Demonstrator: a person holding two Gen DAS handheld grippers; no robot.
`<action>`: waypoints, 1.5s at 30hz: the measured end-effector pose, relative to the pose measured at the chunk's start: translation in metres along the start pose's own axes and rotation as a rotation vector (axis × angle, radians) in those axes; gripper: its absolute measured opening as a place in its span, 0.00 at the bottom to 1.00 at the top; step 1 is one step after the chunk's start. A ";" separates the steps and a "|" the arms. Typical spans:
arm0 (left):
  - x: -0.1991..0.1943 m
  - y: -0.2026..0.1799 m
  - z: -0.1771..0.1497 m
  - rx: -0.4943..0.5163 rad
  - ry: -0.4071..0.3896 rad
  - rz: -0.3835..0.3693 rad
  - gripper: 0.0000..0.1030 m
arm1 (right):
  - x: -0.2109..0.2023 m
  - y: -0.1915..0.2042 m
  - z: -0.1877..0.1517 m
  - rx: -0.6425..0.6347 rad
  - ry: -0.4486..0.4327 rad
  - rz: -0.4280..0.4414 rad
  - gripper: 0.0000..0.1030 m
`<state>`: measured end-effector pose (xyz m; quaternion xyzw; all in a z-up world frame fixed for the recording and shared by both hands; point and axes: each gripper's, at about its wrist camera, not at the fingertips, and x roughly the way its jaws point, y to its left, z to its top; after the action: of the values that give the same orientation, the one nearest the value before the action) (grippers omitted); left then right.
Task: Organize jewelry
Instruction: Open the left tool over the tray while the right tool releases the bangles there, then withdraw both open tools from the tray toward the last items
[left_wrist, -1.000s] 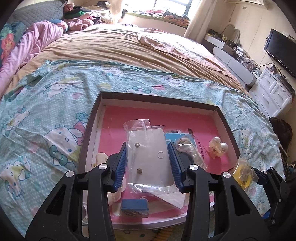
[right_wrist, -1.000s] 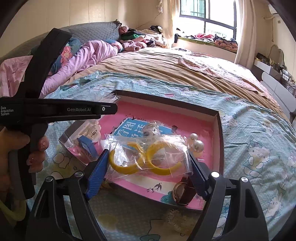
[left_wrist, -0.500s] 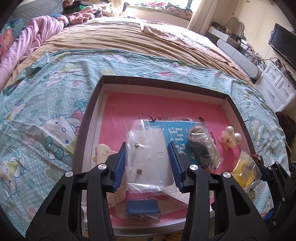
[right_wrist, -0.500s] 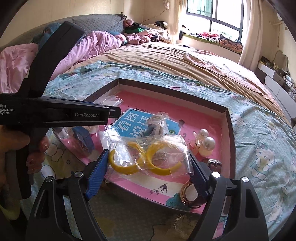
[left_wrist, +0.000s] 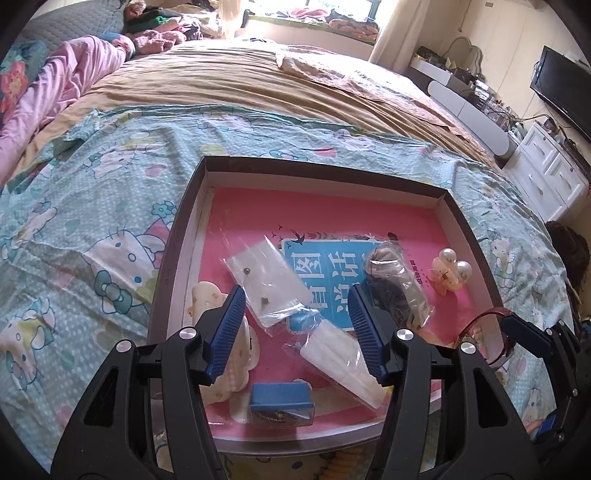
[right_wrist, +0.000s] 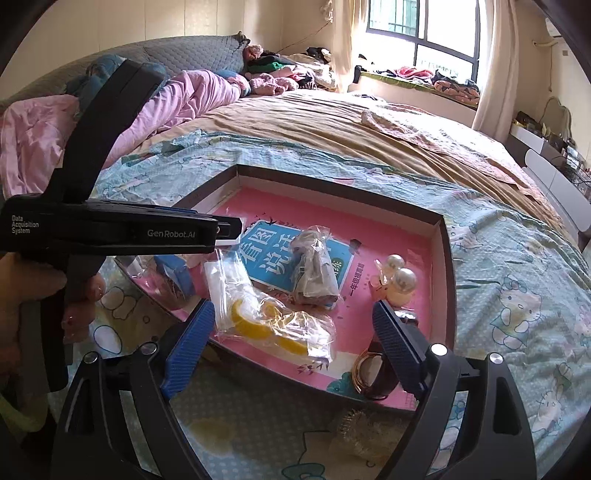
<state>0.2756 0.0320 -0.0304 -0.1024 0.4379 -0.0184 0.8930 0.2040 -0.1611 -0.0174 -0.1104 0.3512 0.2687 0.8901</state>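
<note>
Opening, both grippers hang over the tray (left_wrist: 177, 236): left gripper (left_wrist: 297, 325) above a released earring bag (left_wrist: 267, 284), right gripper (right_wrist: 293, 343) above a yellow-hoop bag (right_wrist: 273, 325) seen only from its own view.

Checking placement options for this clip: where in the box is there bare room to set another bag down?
The far strip of pink floor, between the back wall and the blue label, is bare. The near half is crowded: earring bag, dark bag, pearl clip, yellow-hoop bag, blue case.
</note>
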 end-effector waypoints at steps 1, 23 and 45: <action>-0.003 0.000 0.000 -0.001 -0.006 -0.004 0.53 | -0.006 -0.001 -0.001 0.006 -0.009 0.000 0.84; -0.077 -0.015 -0.038 0.025 -0.141 -0.009 0.84 | -0.090 -0.035 -0.032 0.064 -0.101 -0.072 0.90; -0.068 -0.024 -0.096 0.095 -0.001 -0.022 0.84 | -0.064 -0.048 -0.069 0.126 0.033 -0.068 0.90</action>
<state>0.1592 0.0006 -0.0296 -0.0649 0.4351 -0.0490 0.8967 0.1525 -0.2531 -0.0238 -0.0705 0.3778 0.2140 0.8980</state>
